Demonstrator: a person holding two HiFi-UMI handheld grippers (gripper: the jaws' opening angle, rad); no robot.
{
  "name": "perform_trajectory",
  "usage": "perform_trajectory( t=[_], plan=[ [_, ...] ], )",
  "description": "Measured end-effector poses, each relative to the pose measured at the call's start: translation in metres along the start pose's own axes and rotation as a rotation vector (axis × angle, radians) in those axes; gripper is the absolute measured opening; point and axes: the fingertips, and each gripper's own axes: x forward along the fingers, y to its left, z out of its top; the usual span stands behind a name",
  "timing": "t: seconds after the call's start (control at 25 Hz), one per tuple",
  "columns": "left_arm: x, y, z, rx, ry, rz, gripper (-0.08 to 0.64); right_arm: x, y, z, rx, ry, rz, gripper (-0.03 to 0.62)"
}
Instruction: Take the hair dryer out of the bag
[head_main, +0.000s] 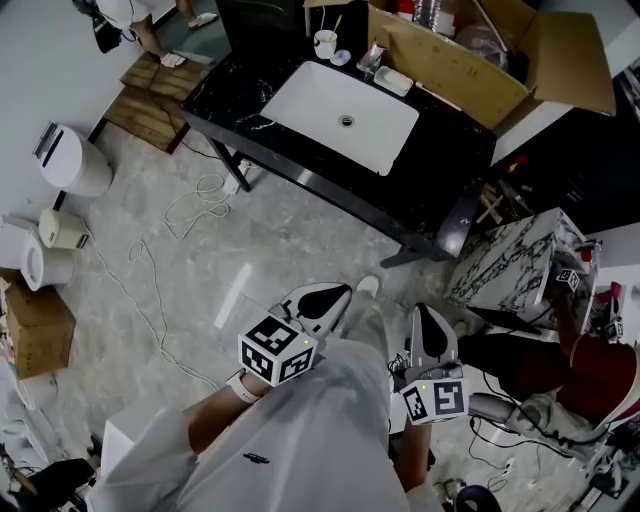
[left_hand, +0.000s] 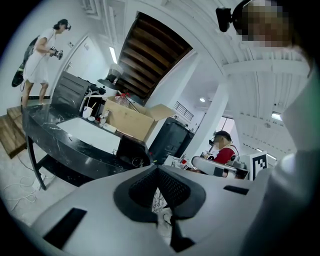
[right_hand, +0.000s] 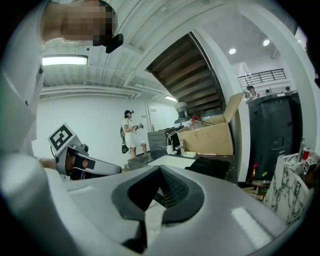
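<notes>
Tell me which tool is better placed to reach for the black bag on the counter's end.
Right, probably: the right tool lies closer to the black bag than the left tool. Both are shut, empty and short of the counter.

Open floor (head_main: 270, 250) ahead up to the bench's (head_main: 240, 95) near edge, between loose cable (head_main: 200, 200) left and marbled bag (head_main: 510, 262) right.

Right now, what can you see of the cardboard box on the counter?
The cardboard box is large, plain brown and open at the top, with its flaps spread outward. It stands upright on the black marble counter, at its right end in the head view, beside the white basin. Things lie inside, too small to identify.
</notes>
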Motion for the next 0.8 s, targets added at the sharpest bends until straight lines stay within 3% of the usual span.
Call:
perform_trajectory(
  t=[0.32,0.8],
  plan=[
    [0.033,0.016,0.007,-0.039,0.017,0.046,0.006,0.034,-0.035,0.012,0.032,0.0,0.04,0.011],
    [0.133,0.028,0.053,0.006,0.047,0.117,0.007,0.101,-0.127,0.036,-0.018,0.021,0.143,0.011]
  ],
)
